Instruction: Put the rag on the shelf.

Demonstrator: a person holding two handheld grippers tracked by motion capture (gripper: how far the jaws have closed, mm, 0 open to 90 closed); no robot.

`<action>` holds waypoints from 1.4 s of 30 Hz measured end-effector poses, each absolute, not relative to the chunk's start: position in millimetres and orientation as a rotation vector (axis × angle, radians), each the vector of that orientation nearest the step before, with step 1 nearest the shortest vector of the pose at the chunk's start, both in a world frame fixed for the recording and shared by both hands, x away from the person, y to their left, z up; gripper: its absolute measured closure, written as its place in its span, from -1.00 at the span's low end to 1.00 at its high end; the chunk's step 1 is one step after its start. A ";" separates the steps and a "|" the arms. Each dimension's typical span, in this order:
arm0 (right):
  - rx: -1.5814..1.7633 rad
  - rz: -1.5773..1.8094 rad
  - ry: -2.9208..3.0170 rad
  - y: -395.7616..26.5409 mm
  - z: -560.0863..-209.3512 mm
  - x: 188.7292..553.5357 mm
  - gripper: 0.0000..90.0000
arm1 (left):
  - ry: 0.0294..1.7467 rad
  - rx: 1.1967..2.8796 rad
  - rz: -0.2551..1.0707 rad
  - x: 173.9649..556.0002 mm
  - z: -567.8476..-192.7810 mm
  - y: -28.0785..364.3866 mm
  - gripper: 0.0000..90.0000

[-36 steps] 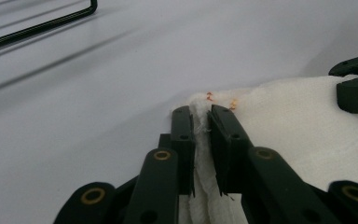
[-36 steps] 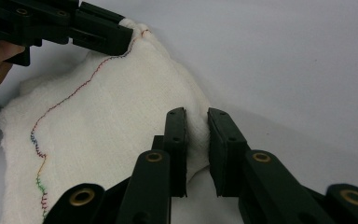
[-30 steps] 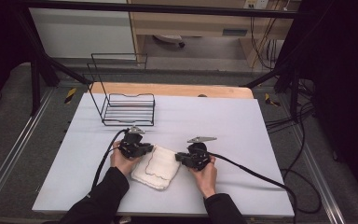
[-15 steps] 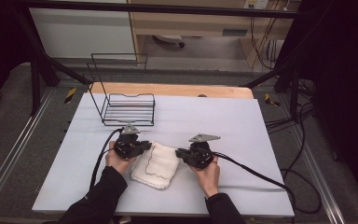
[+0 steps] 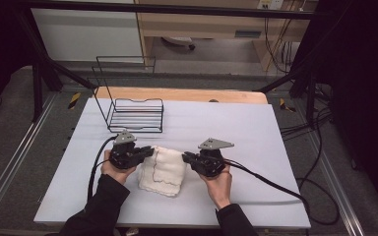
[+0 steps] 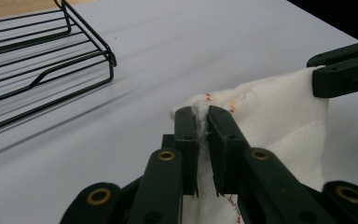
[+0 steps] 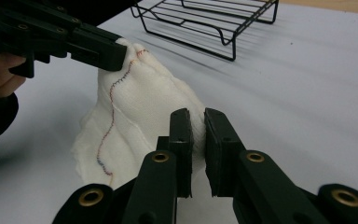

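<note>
cloth (image 5: 163, 169): hanging lifted, long axis running from far edge toward near edge of desk (image 5: 256, 132)
left gripper (image 5: 150, 152): pinching cloth's far left corner
right gripper (image 5: 185, 157): pinching its far right corner

- White cloth (image 5: 162, 169) with coloured stitched edging, folded, its upper edge raised off the bench (image 5: 256, 132), lower part resting near the front.
- Top corners pinched.

Left gripper (image 5: 148, 151) and right gripper (image 5: 187, 158): matte black bodies, each topped by a grey three-cornered plate and trailing a black cable across the table. Each carries two flat black jaws on black link arms pivoted on brass-coloured rivets; small screw holes mark the jaw faces. The person wears black long sleeves (image 5: 98, 206) reaching the wrists.
</note>
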State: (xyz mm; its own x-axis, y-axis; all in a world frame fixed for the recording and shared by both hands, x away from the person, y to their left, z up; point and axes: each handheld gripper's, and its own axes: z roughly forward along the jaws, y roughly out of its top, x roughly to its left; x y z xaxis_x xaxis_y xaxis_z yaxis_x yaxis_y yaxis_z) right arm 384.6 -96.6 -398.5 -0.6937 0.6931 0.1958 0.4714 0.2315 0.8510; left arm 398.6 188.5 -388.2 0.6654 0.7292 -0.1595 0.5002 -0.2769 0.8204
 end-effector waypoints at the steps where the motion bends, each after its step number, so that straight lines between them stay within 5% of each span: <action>1: 1.096 1.452 2.278 -95.8 -396.0 383.3 0.83 | 0.962 1.933 0.310 397.6 -386.7 189.7 0.81; 42: 0.839 1.645 2.057 -80.5 -323.9 370.2 0.84 | 0.872 1.641 0.486 361.0 -321.4 219.5 0.82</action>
